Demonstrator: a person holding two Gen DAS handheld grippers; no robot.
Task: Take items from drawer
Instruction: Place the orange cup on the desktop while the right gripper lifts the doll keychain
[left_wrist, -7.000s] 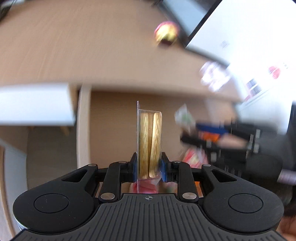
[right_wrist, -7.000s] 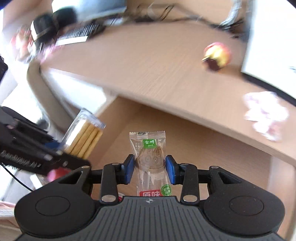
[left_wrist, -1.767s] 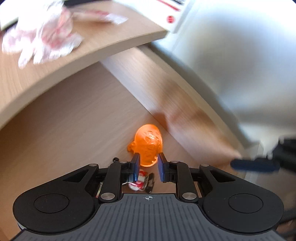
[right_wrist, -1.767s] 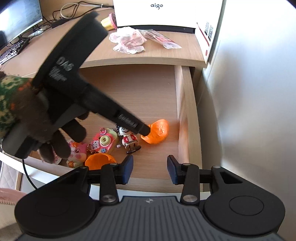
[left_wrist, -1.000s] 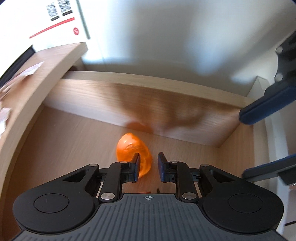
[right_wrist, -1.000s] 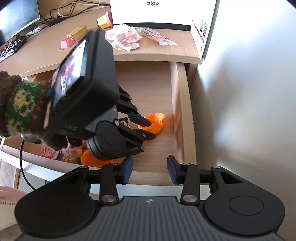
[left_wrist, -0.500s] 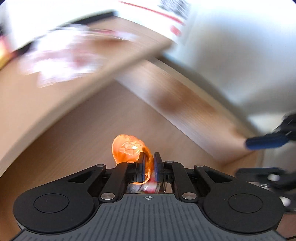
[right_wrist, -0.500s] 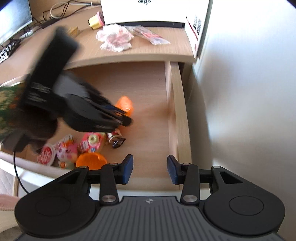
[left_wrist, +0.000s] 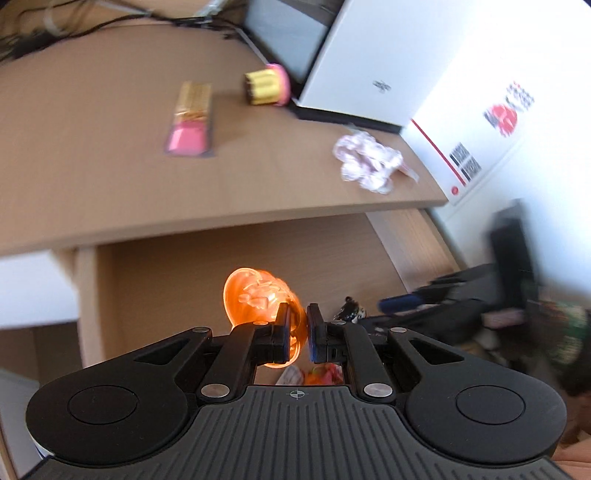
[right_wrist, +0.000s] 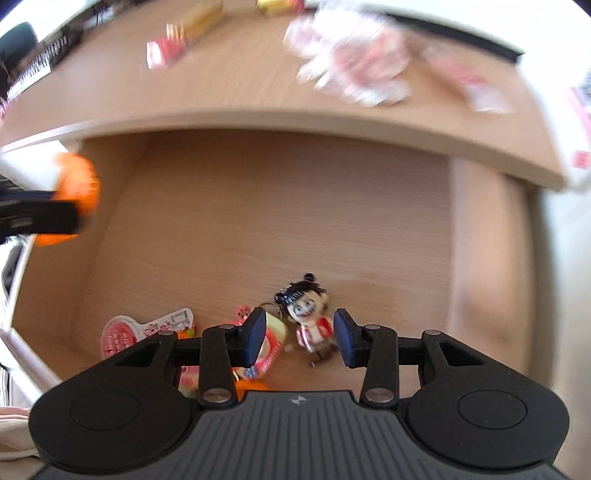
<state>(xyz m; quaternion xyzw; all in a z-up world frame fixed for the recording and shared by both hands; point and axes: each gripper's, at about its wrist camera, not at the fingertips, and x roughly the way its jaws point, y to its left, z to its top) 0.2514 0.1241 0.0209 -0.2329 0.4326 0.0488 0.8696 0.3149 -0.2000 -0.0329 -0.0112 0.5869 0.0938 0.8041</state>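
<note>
Drawer (right_wrist: 280, 206) wide open under the tabletop (left_wrist: 96, 155), and the left hand-held gripper (left_wrist: 297, 334) tilts down above it, jaws clamped tight on an orange translucent toy (left_wrist: 258, 299) that hangs clear of the drawer floor, its bulging end up and left of the jaws. Right hand-held gripper (right_wrist: 299, 338) points steeply down over the drawer's front, jaws spread, nothing between the pads. Just beyond its tips lies a little black-haired figurine (right_wrist: 308, 314), head toward the tabletop edge, feet toward the gripper, long axis running front to back. Only the right view shows the pink-and-white packet (right_wrist: 122, 332) left of the figurine. Only the left view gives a sharp look at the tabletop: pink-ended stick pack (left_wrist: 192, 118), yellow cupcake-like toy (left_wrist: 266, 88), white box (left_wrist: 388, 66).
</note>
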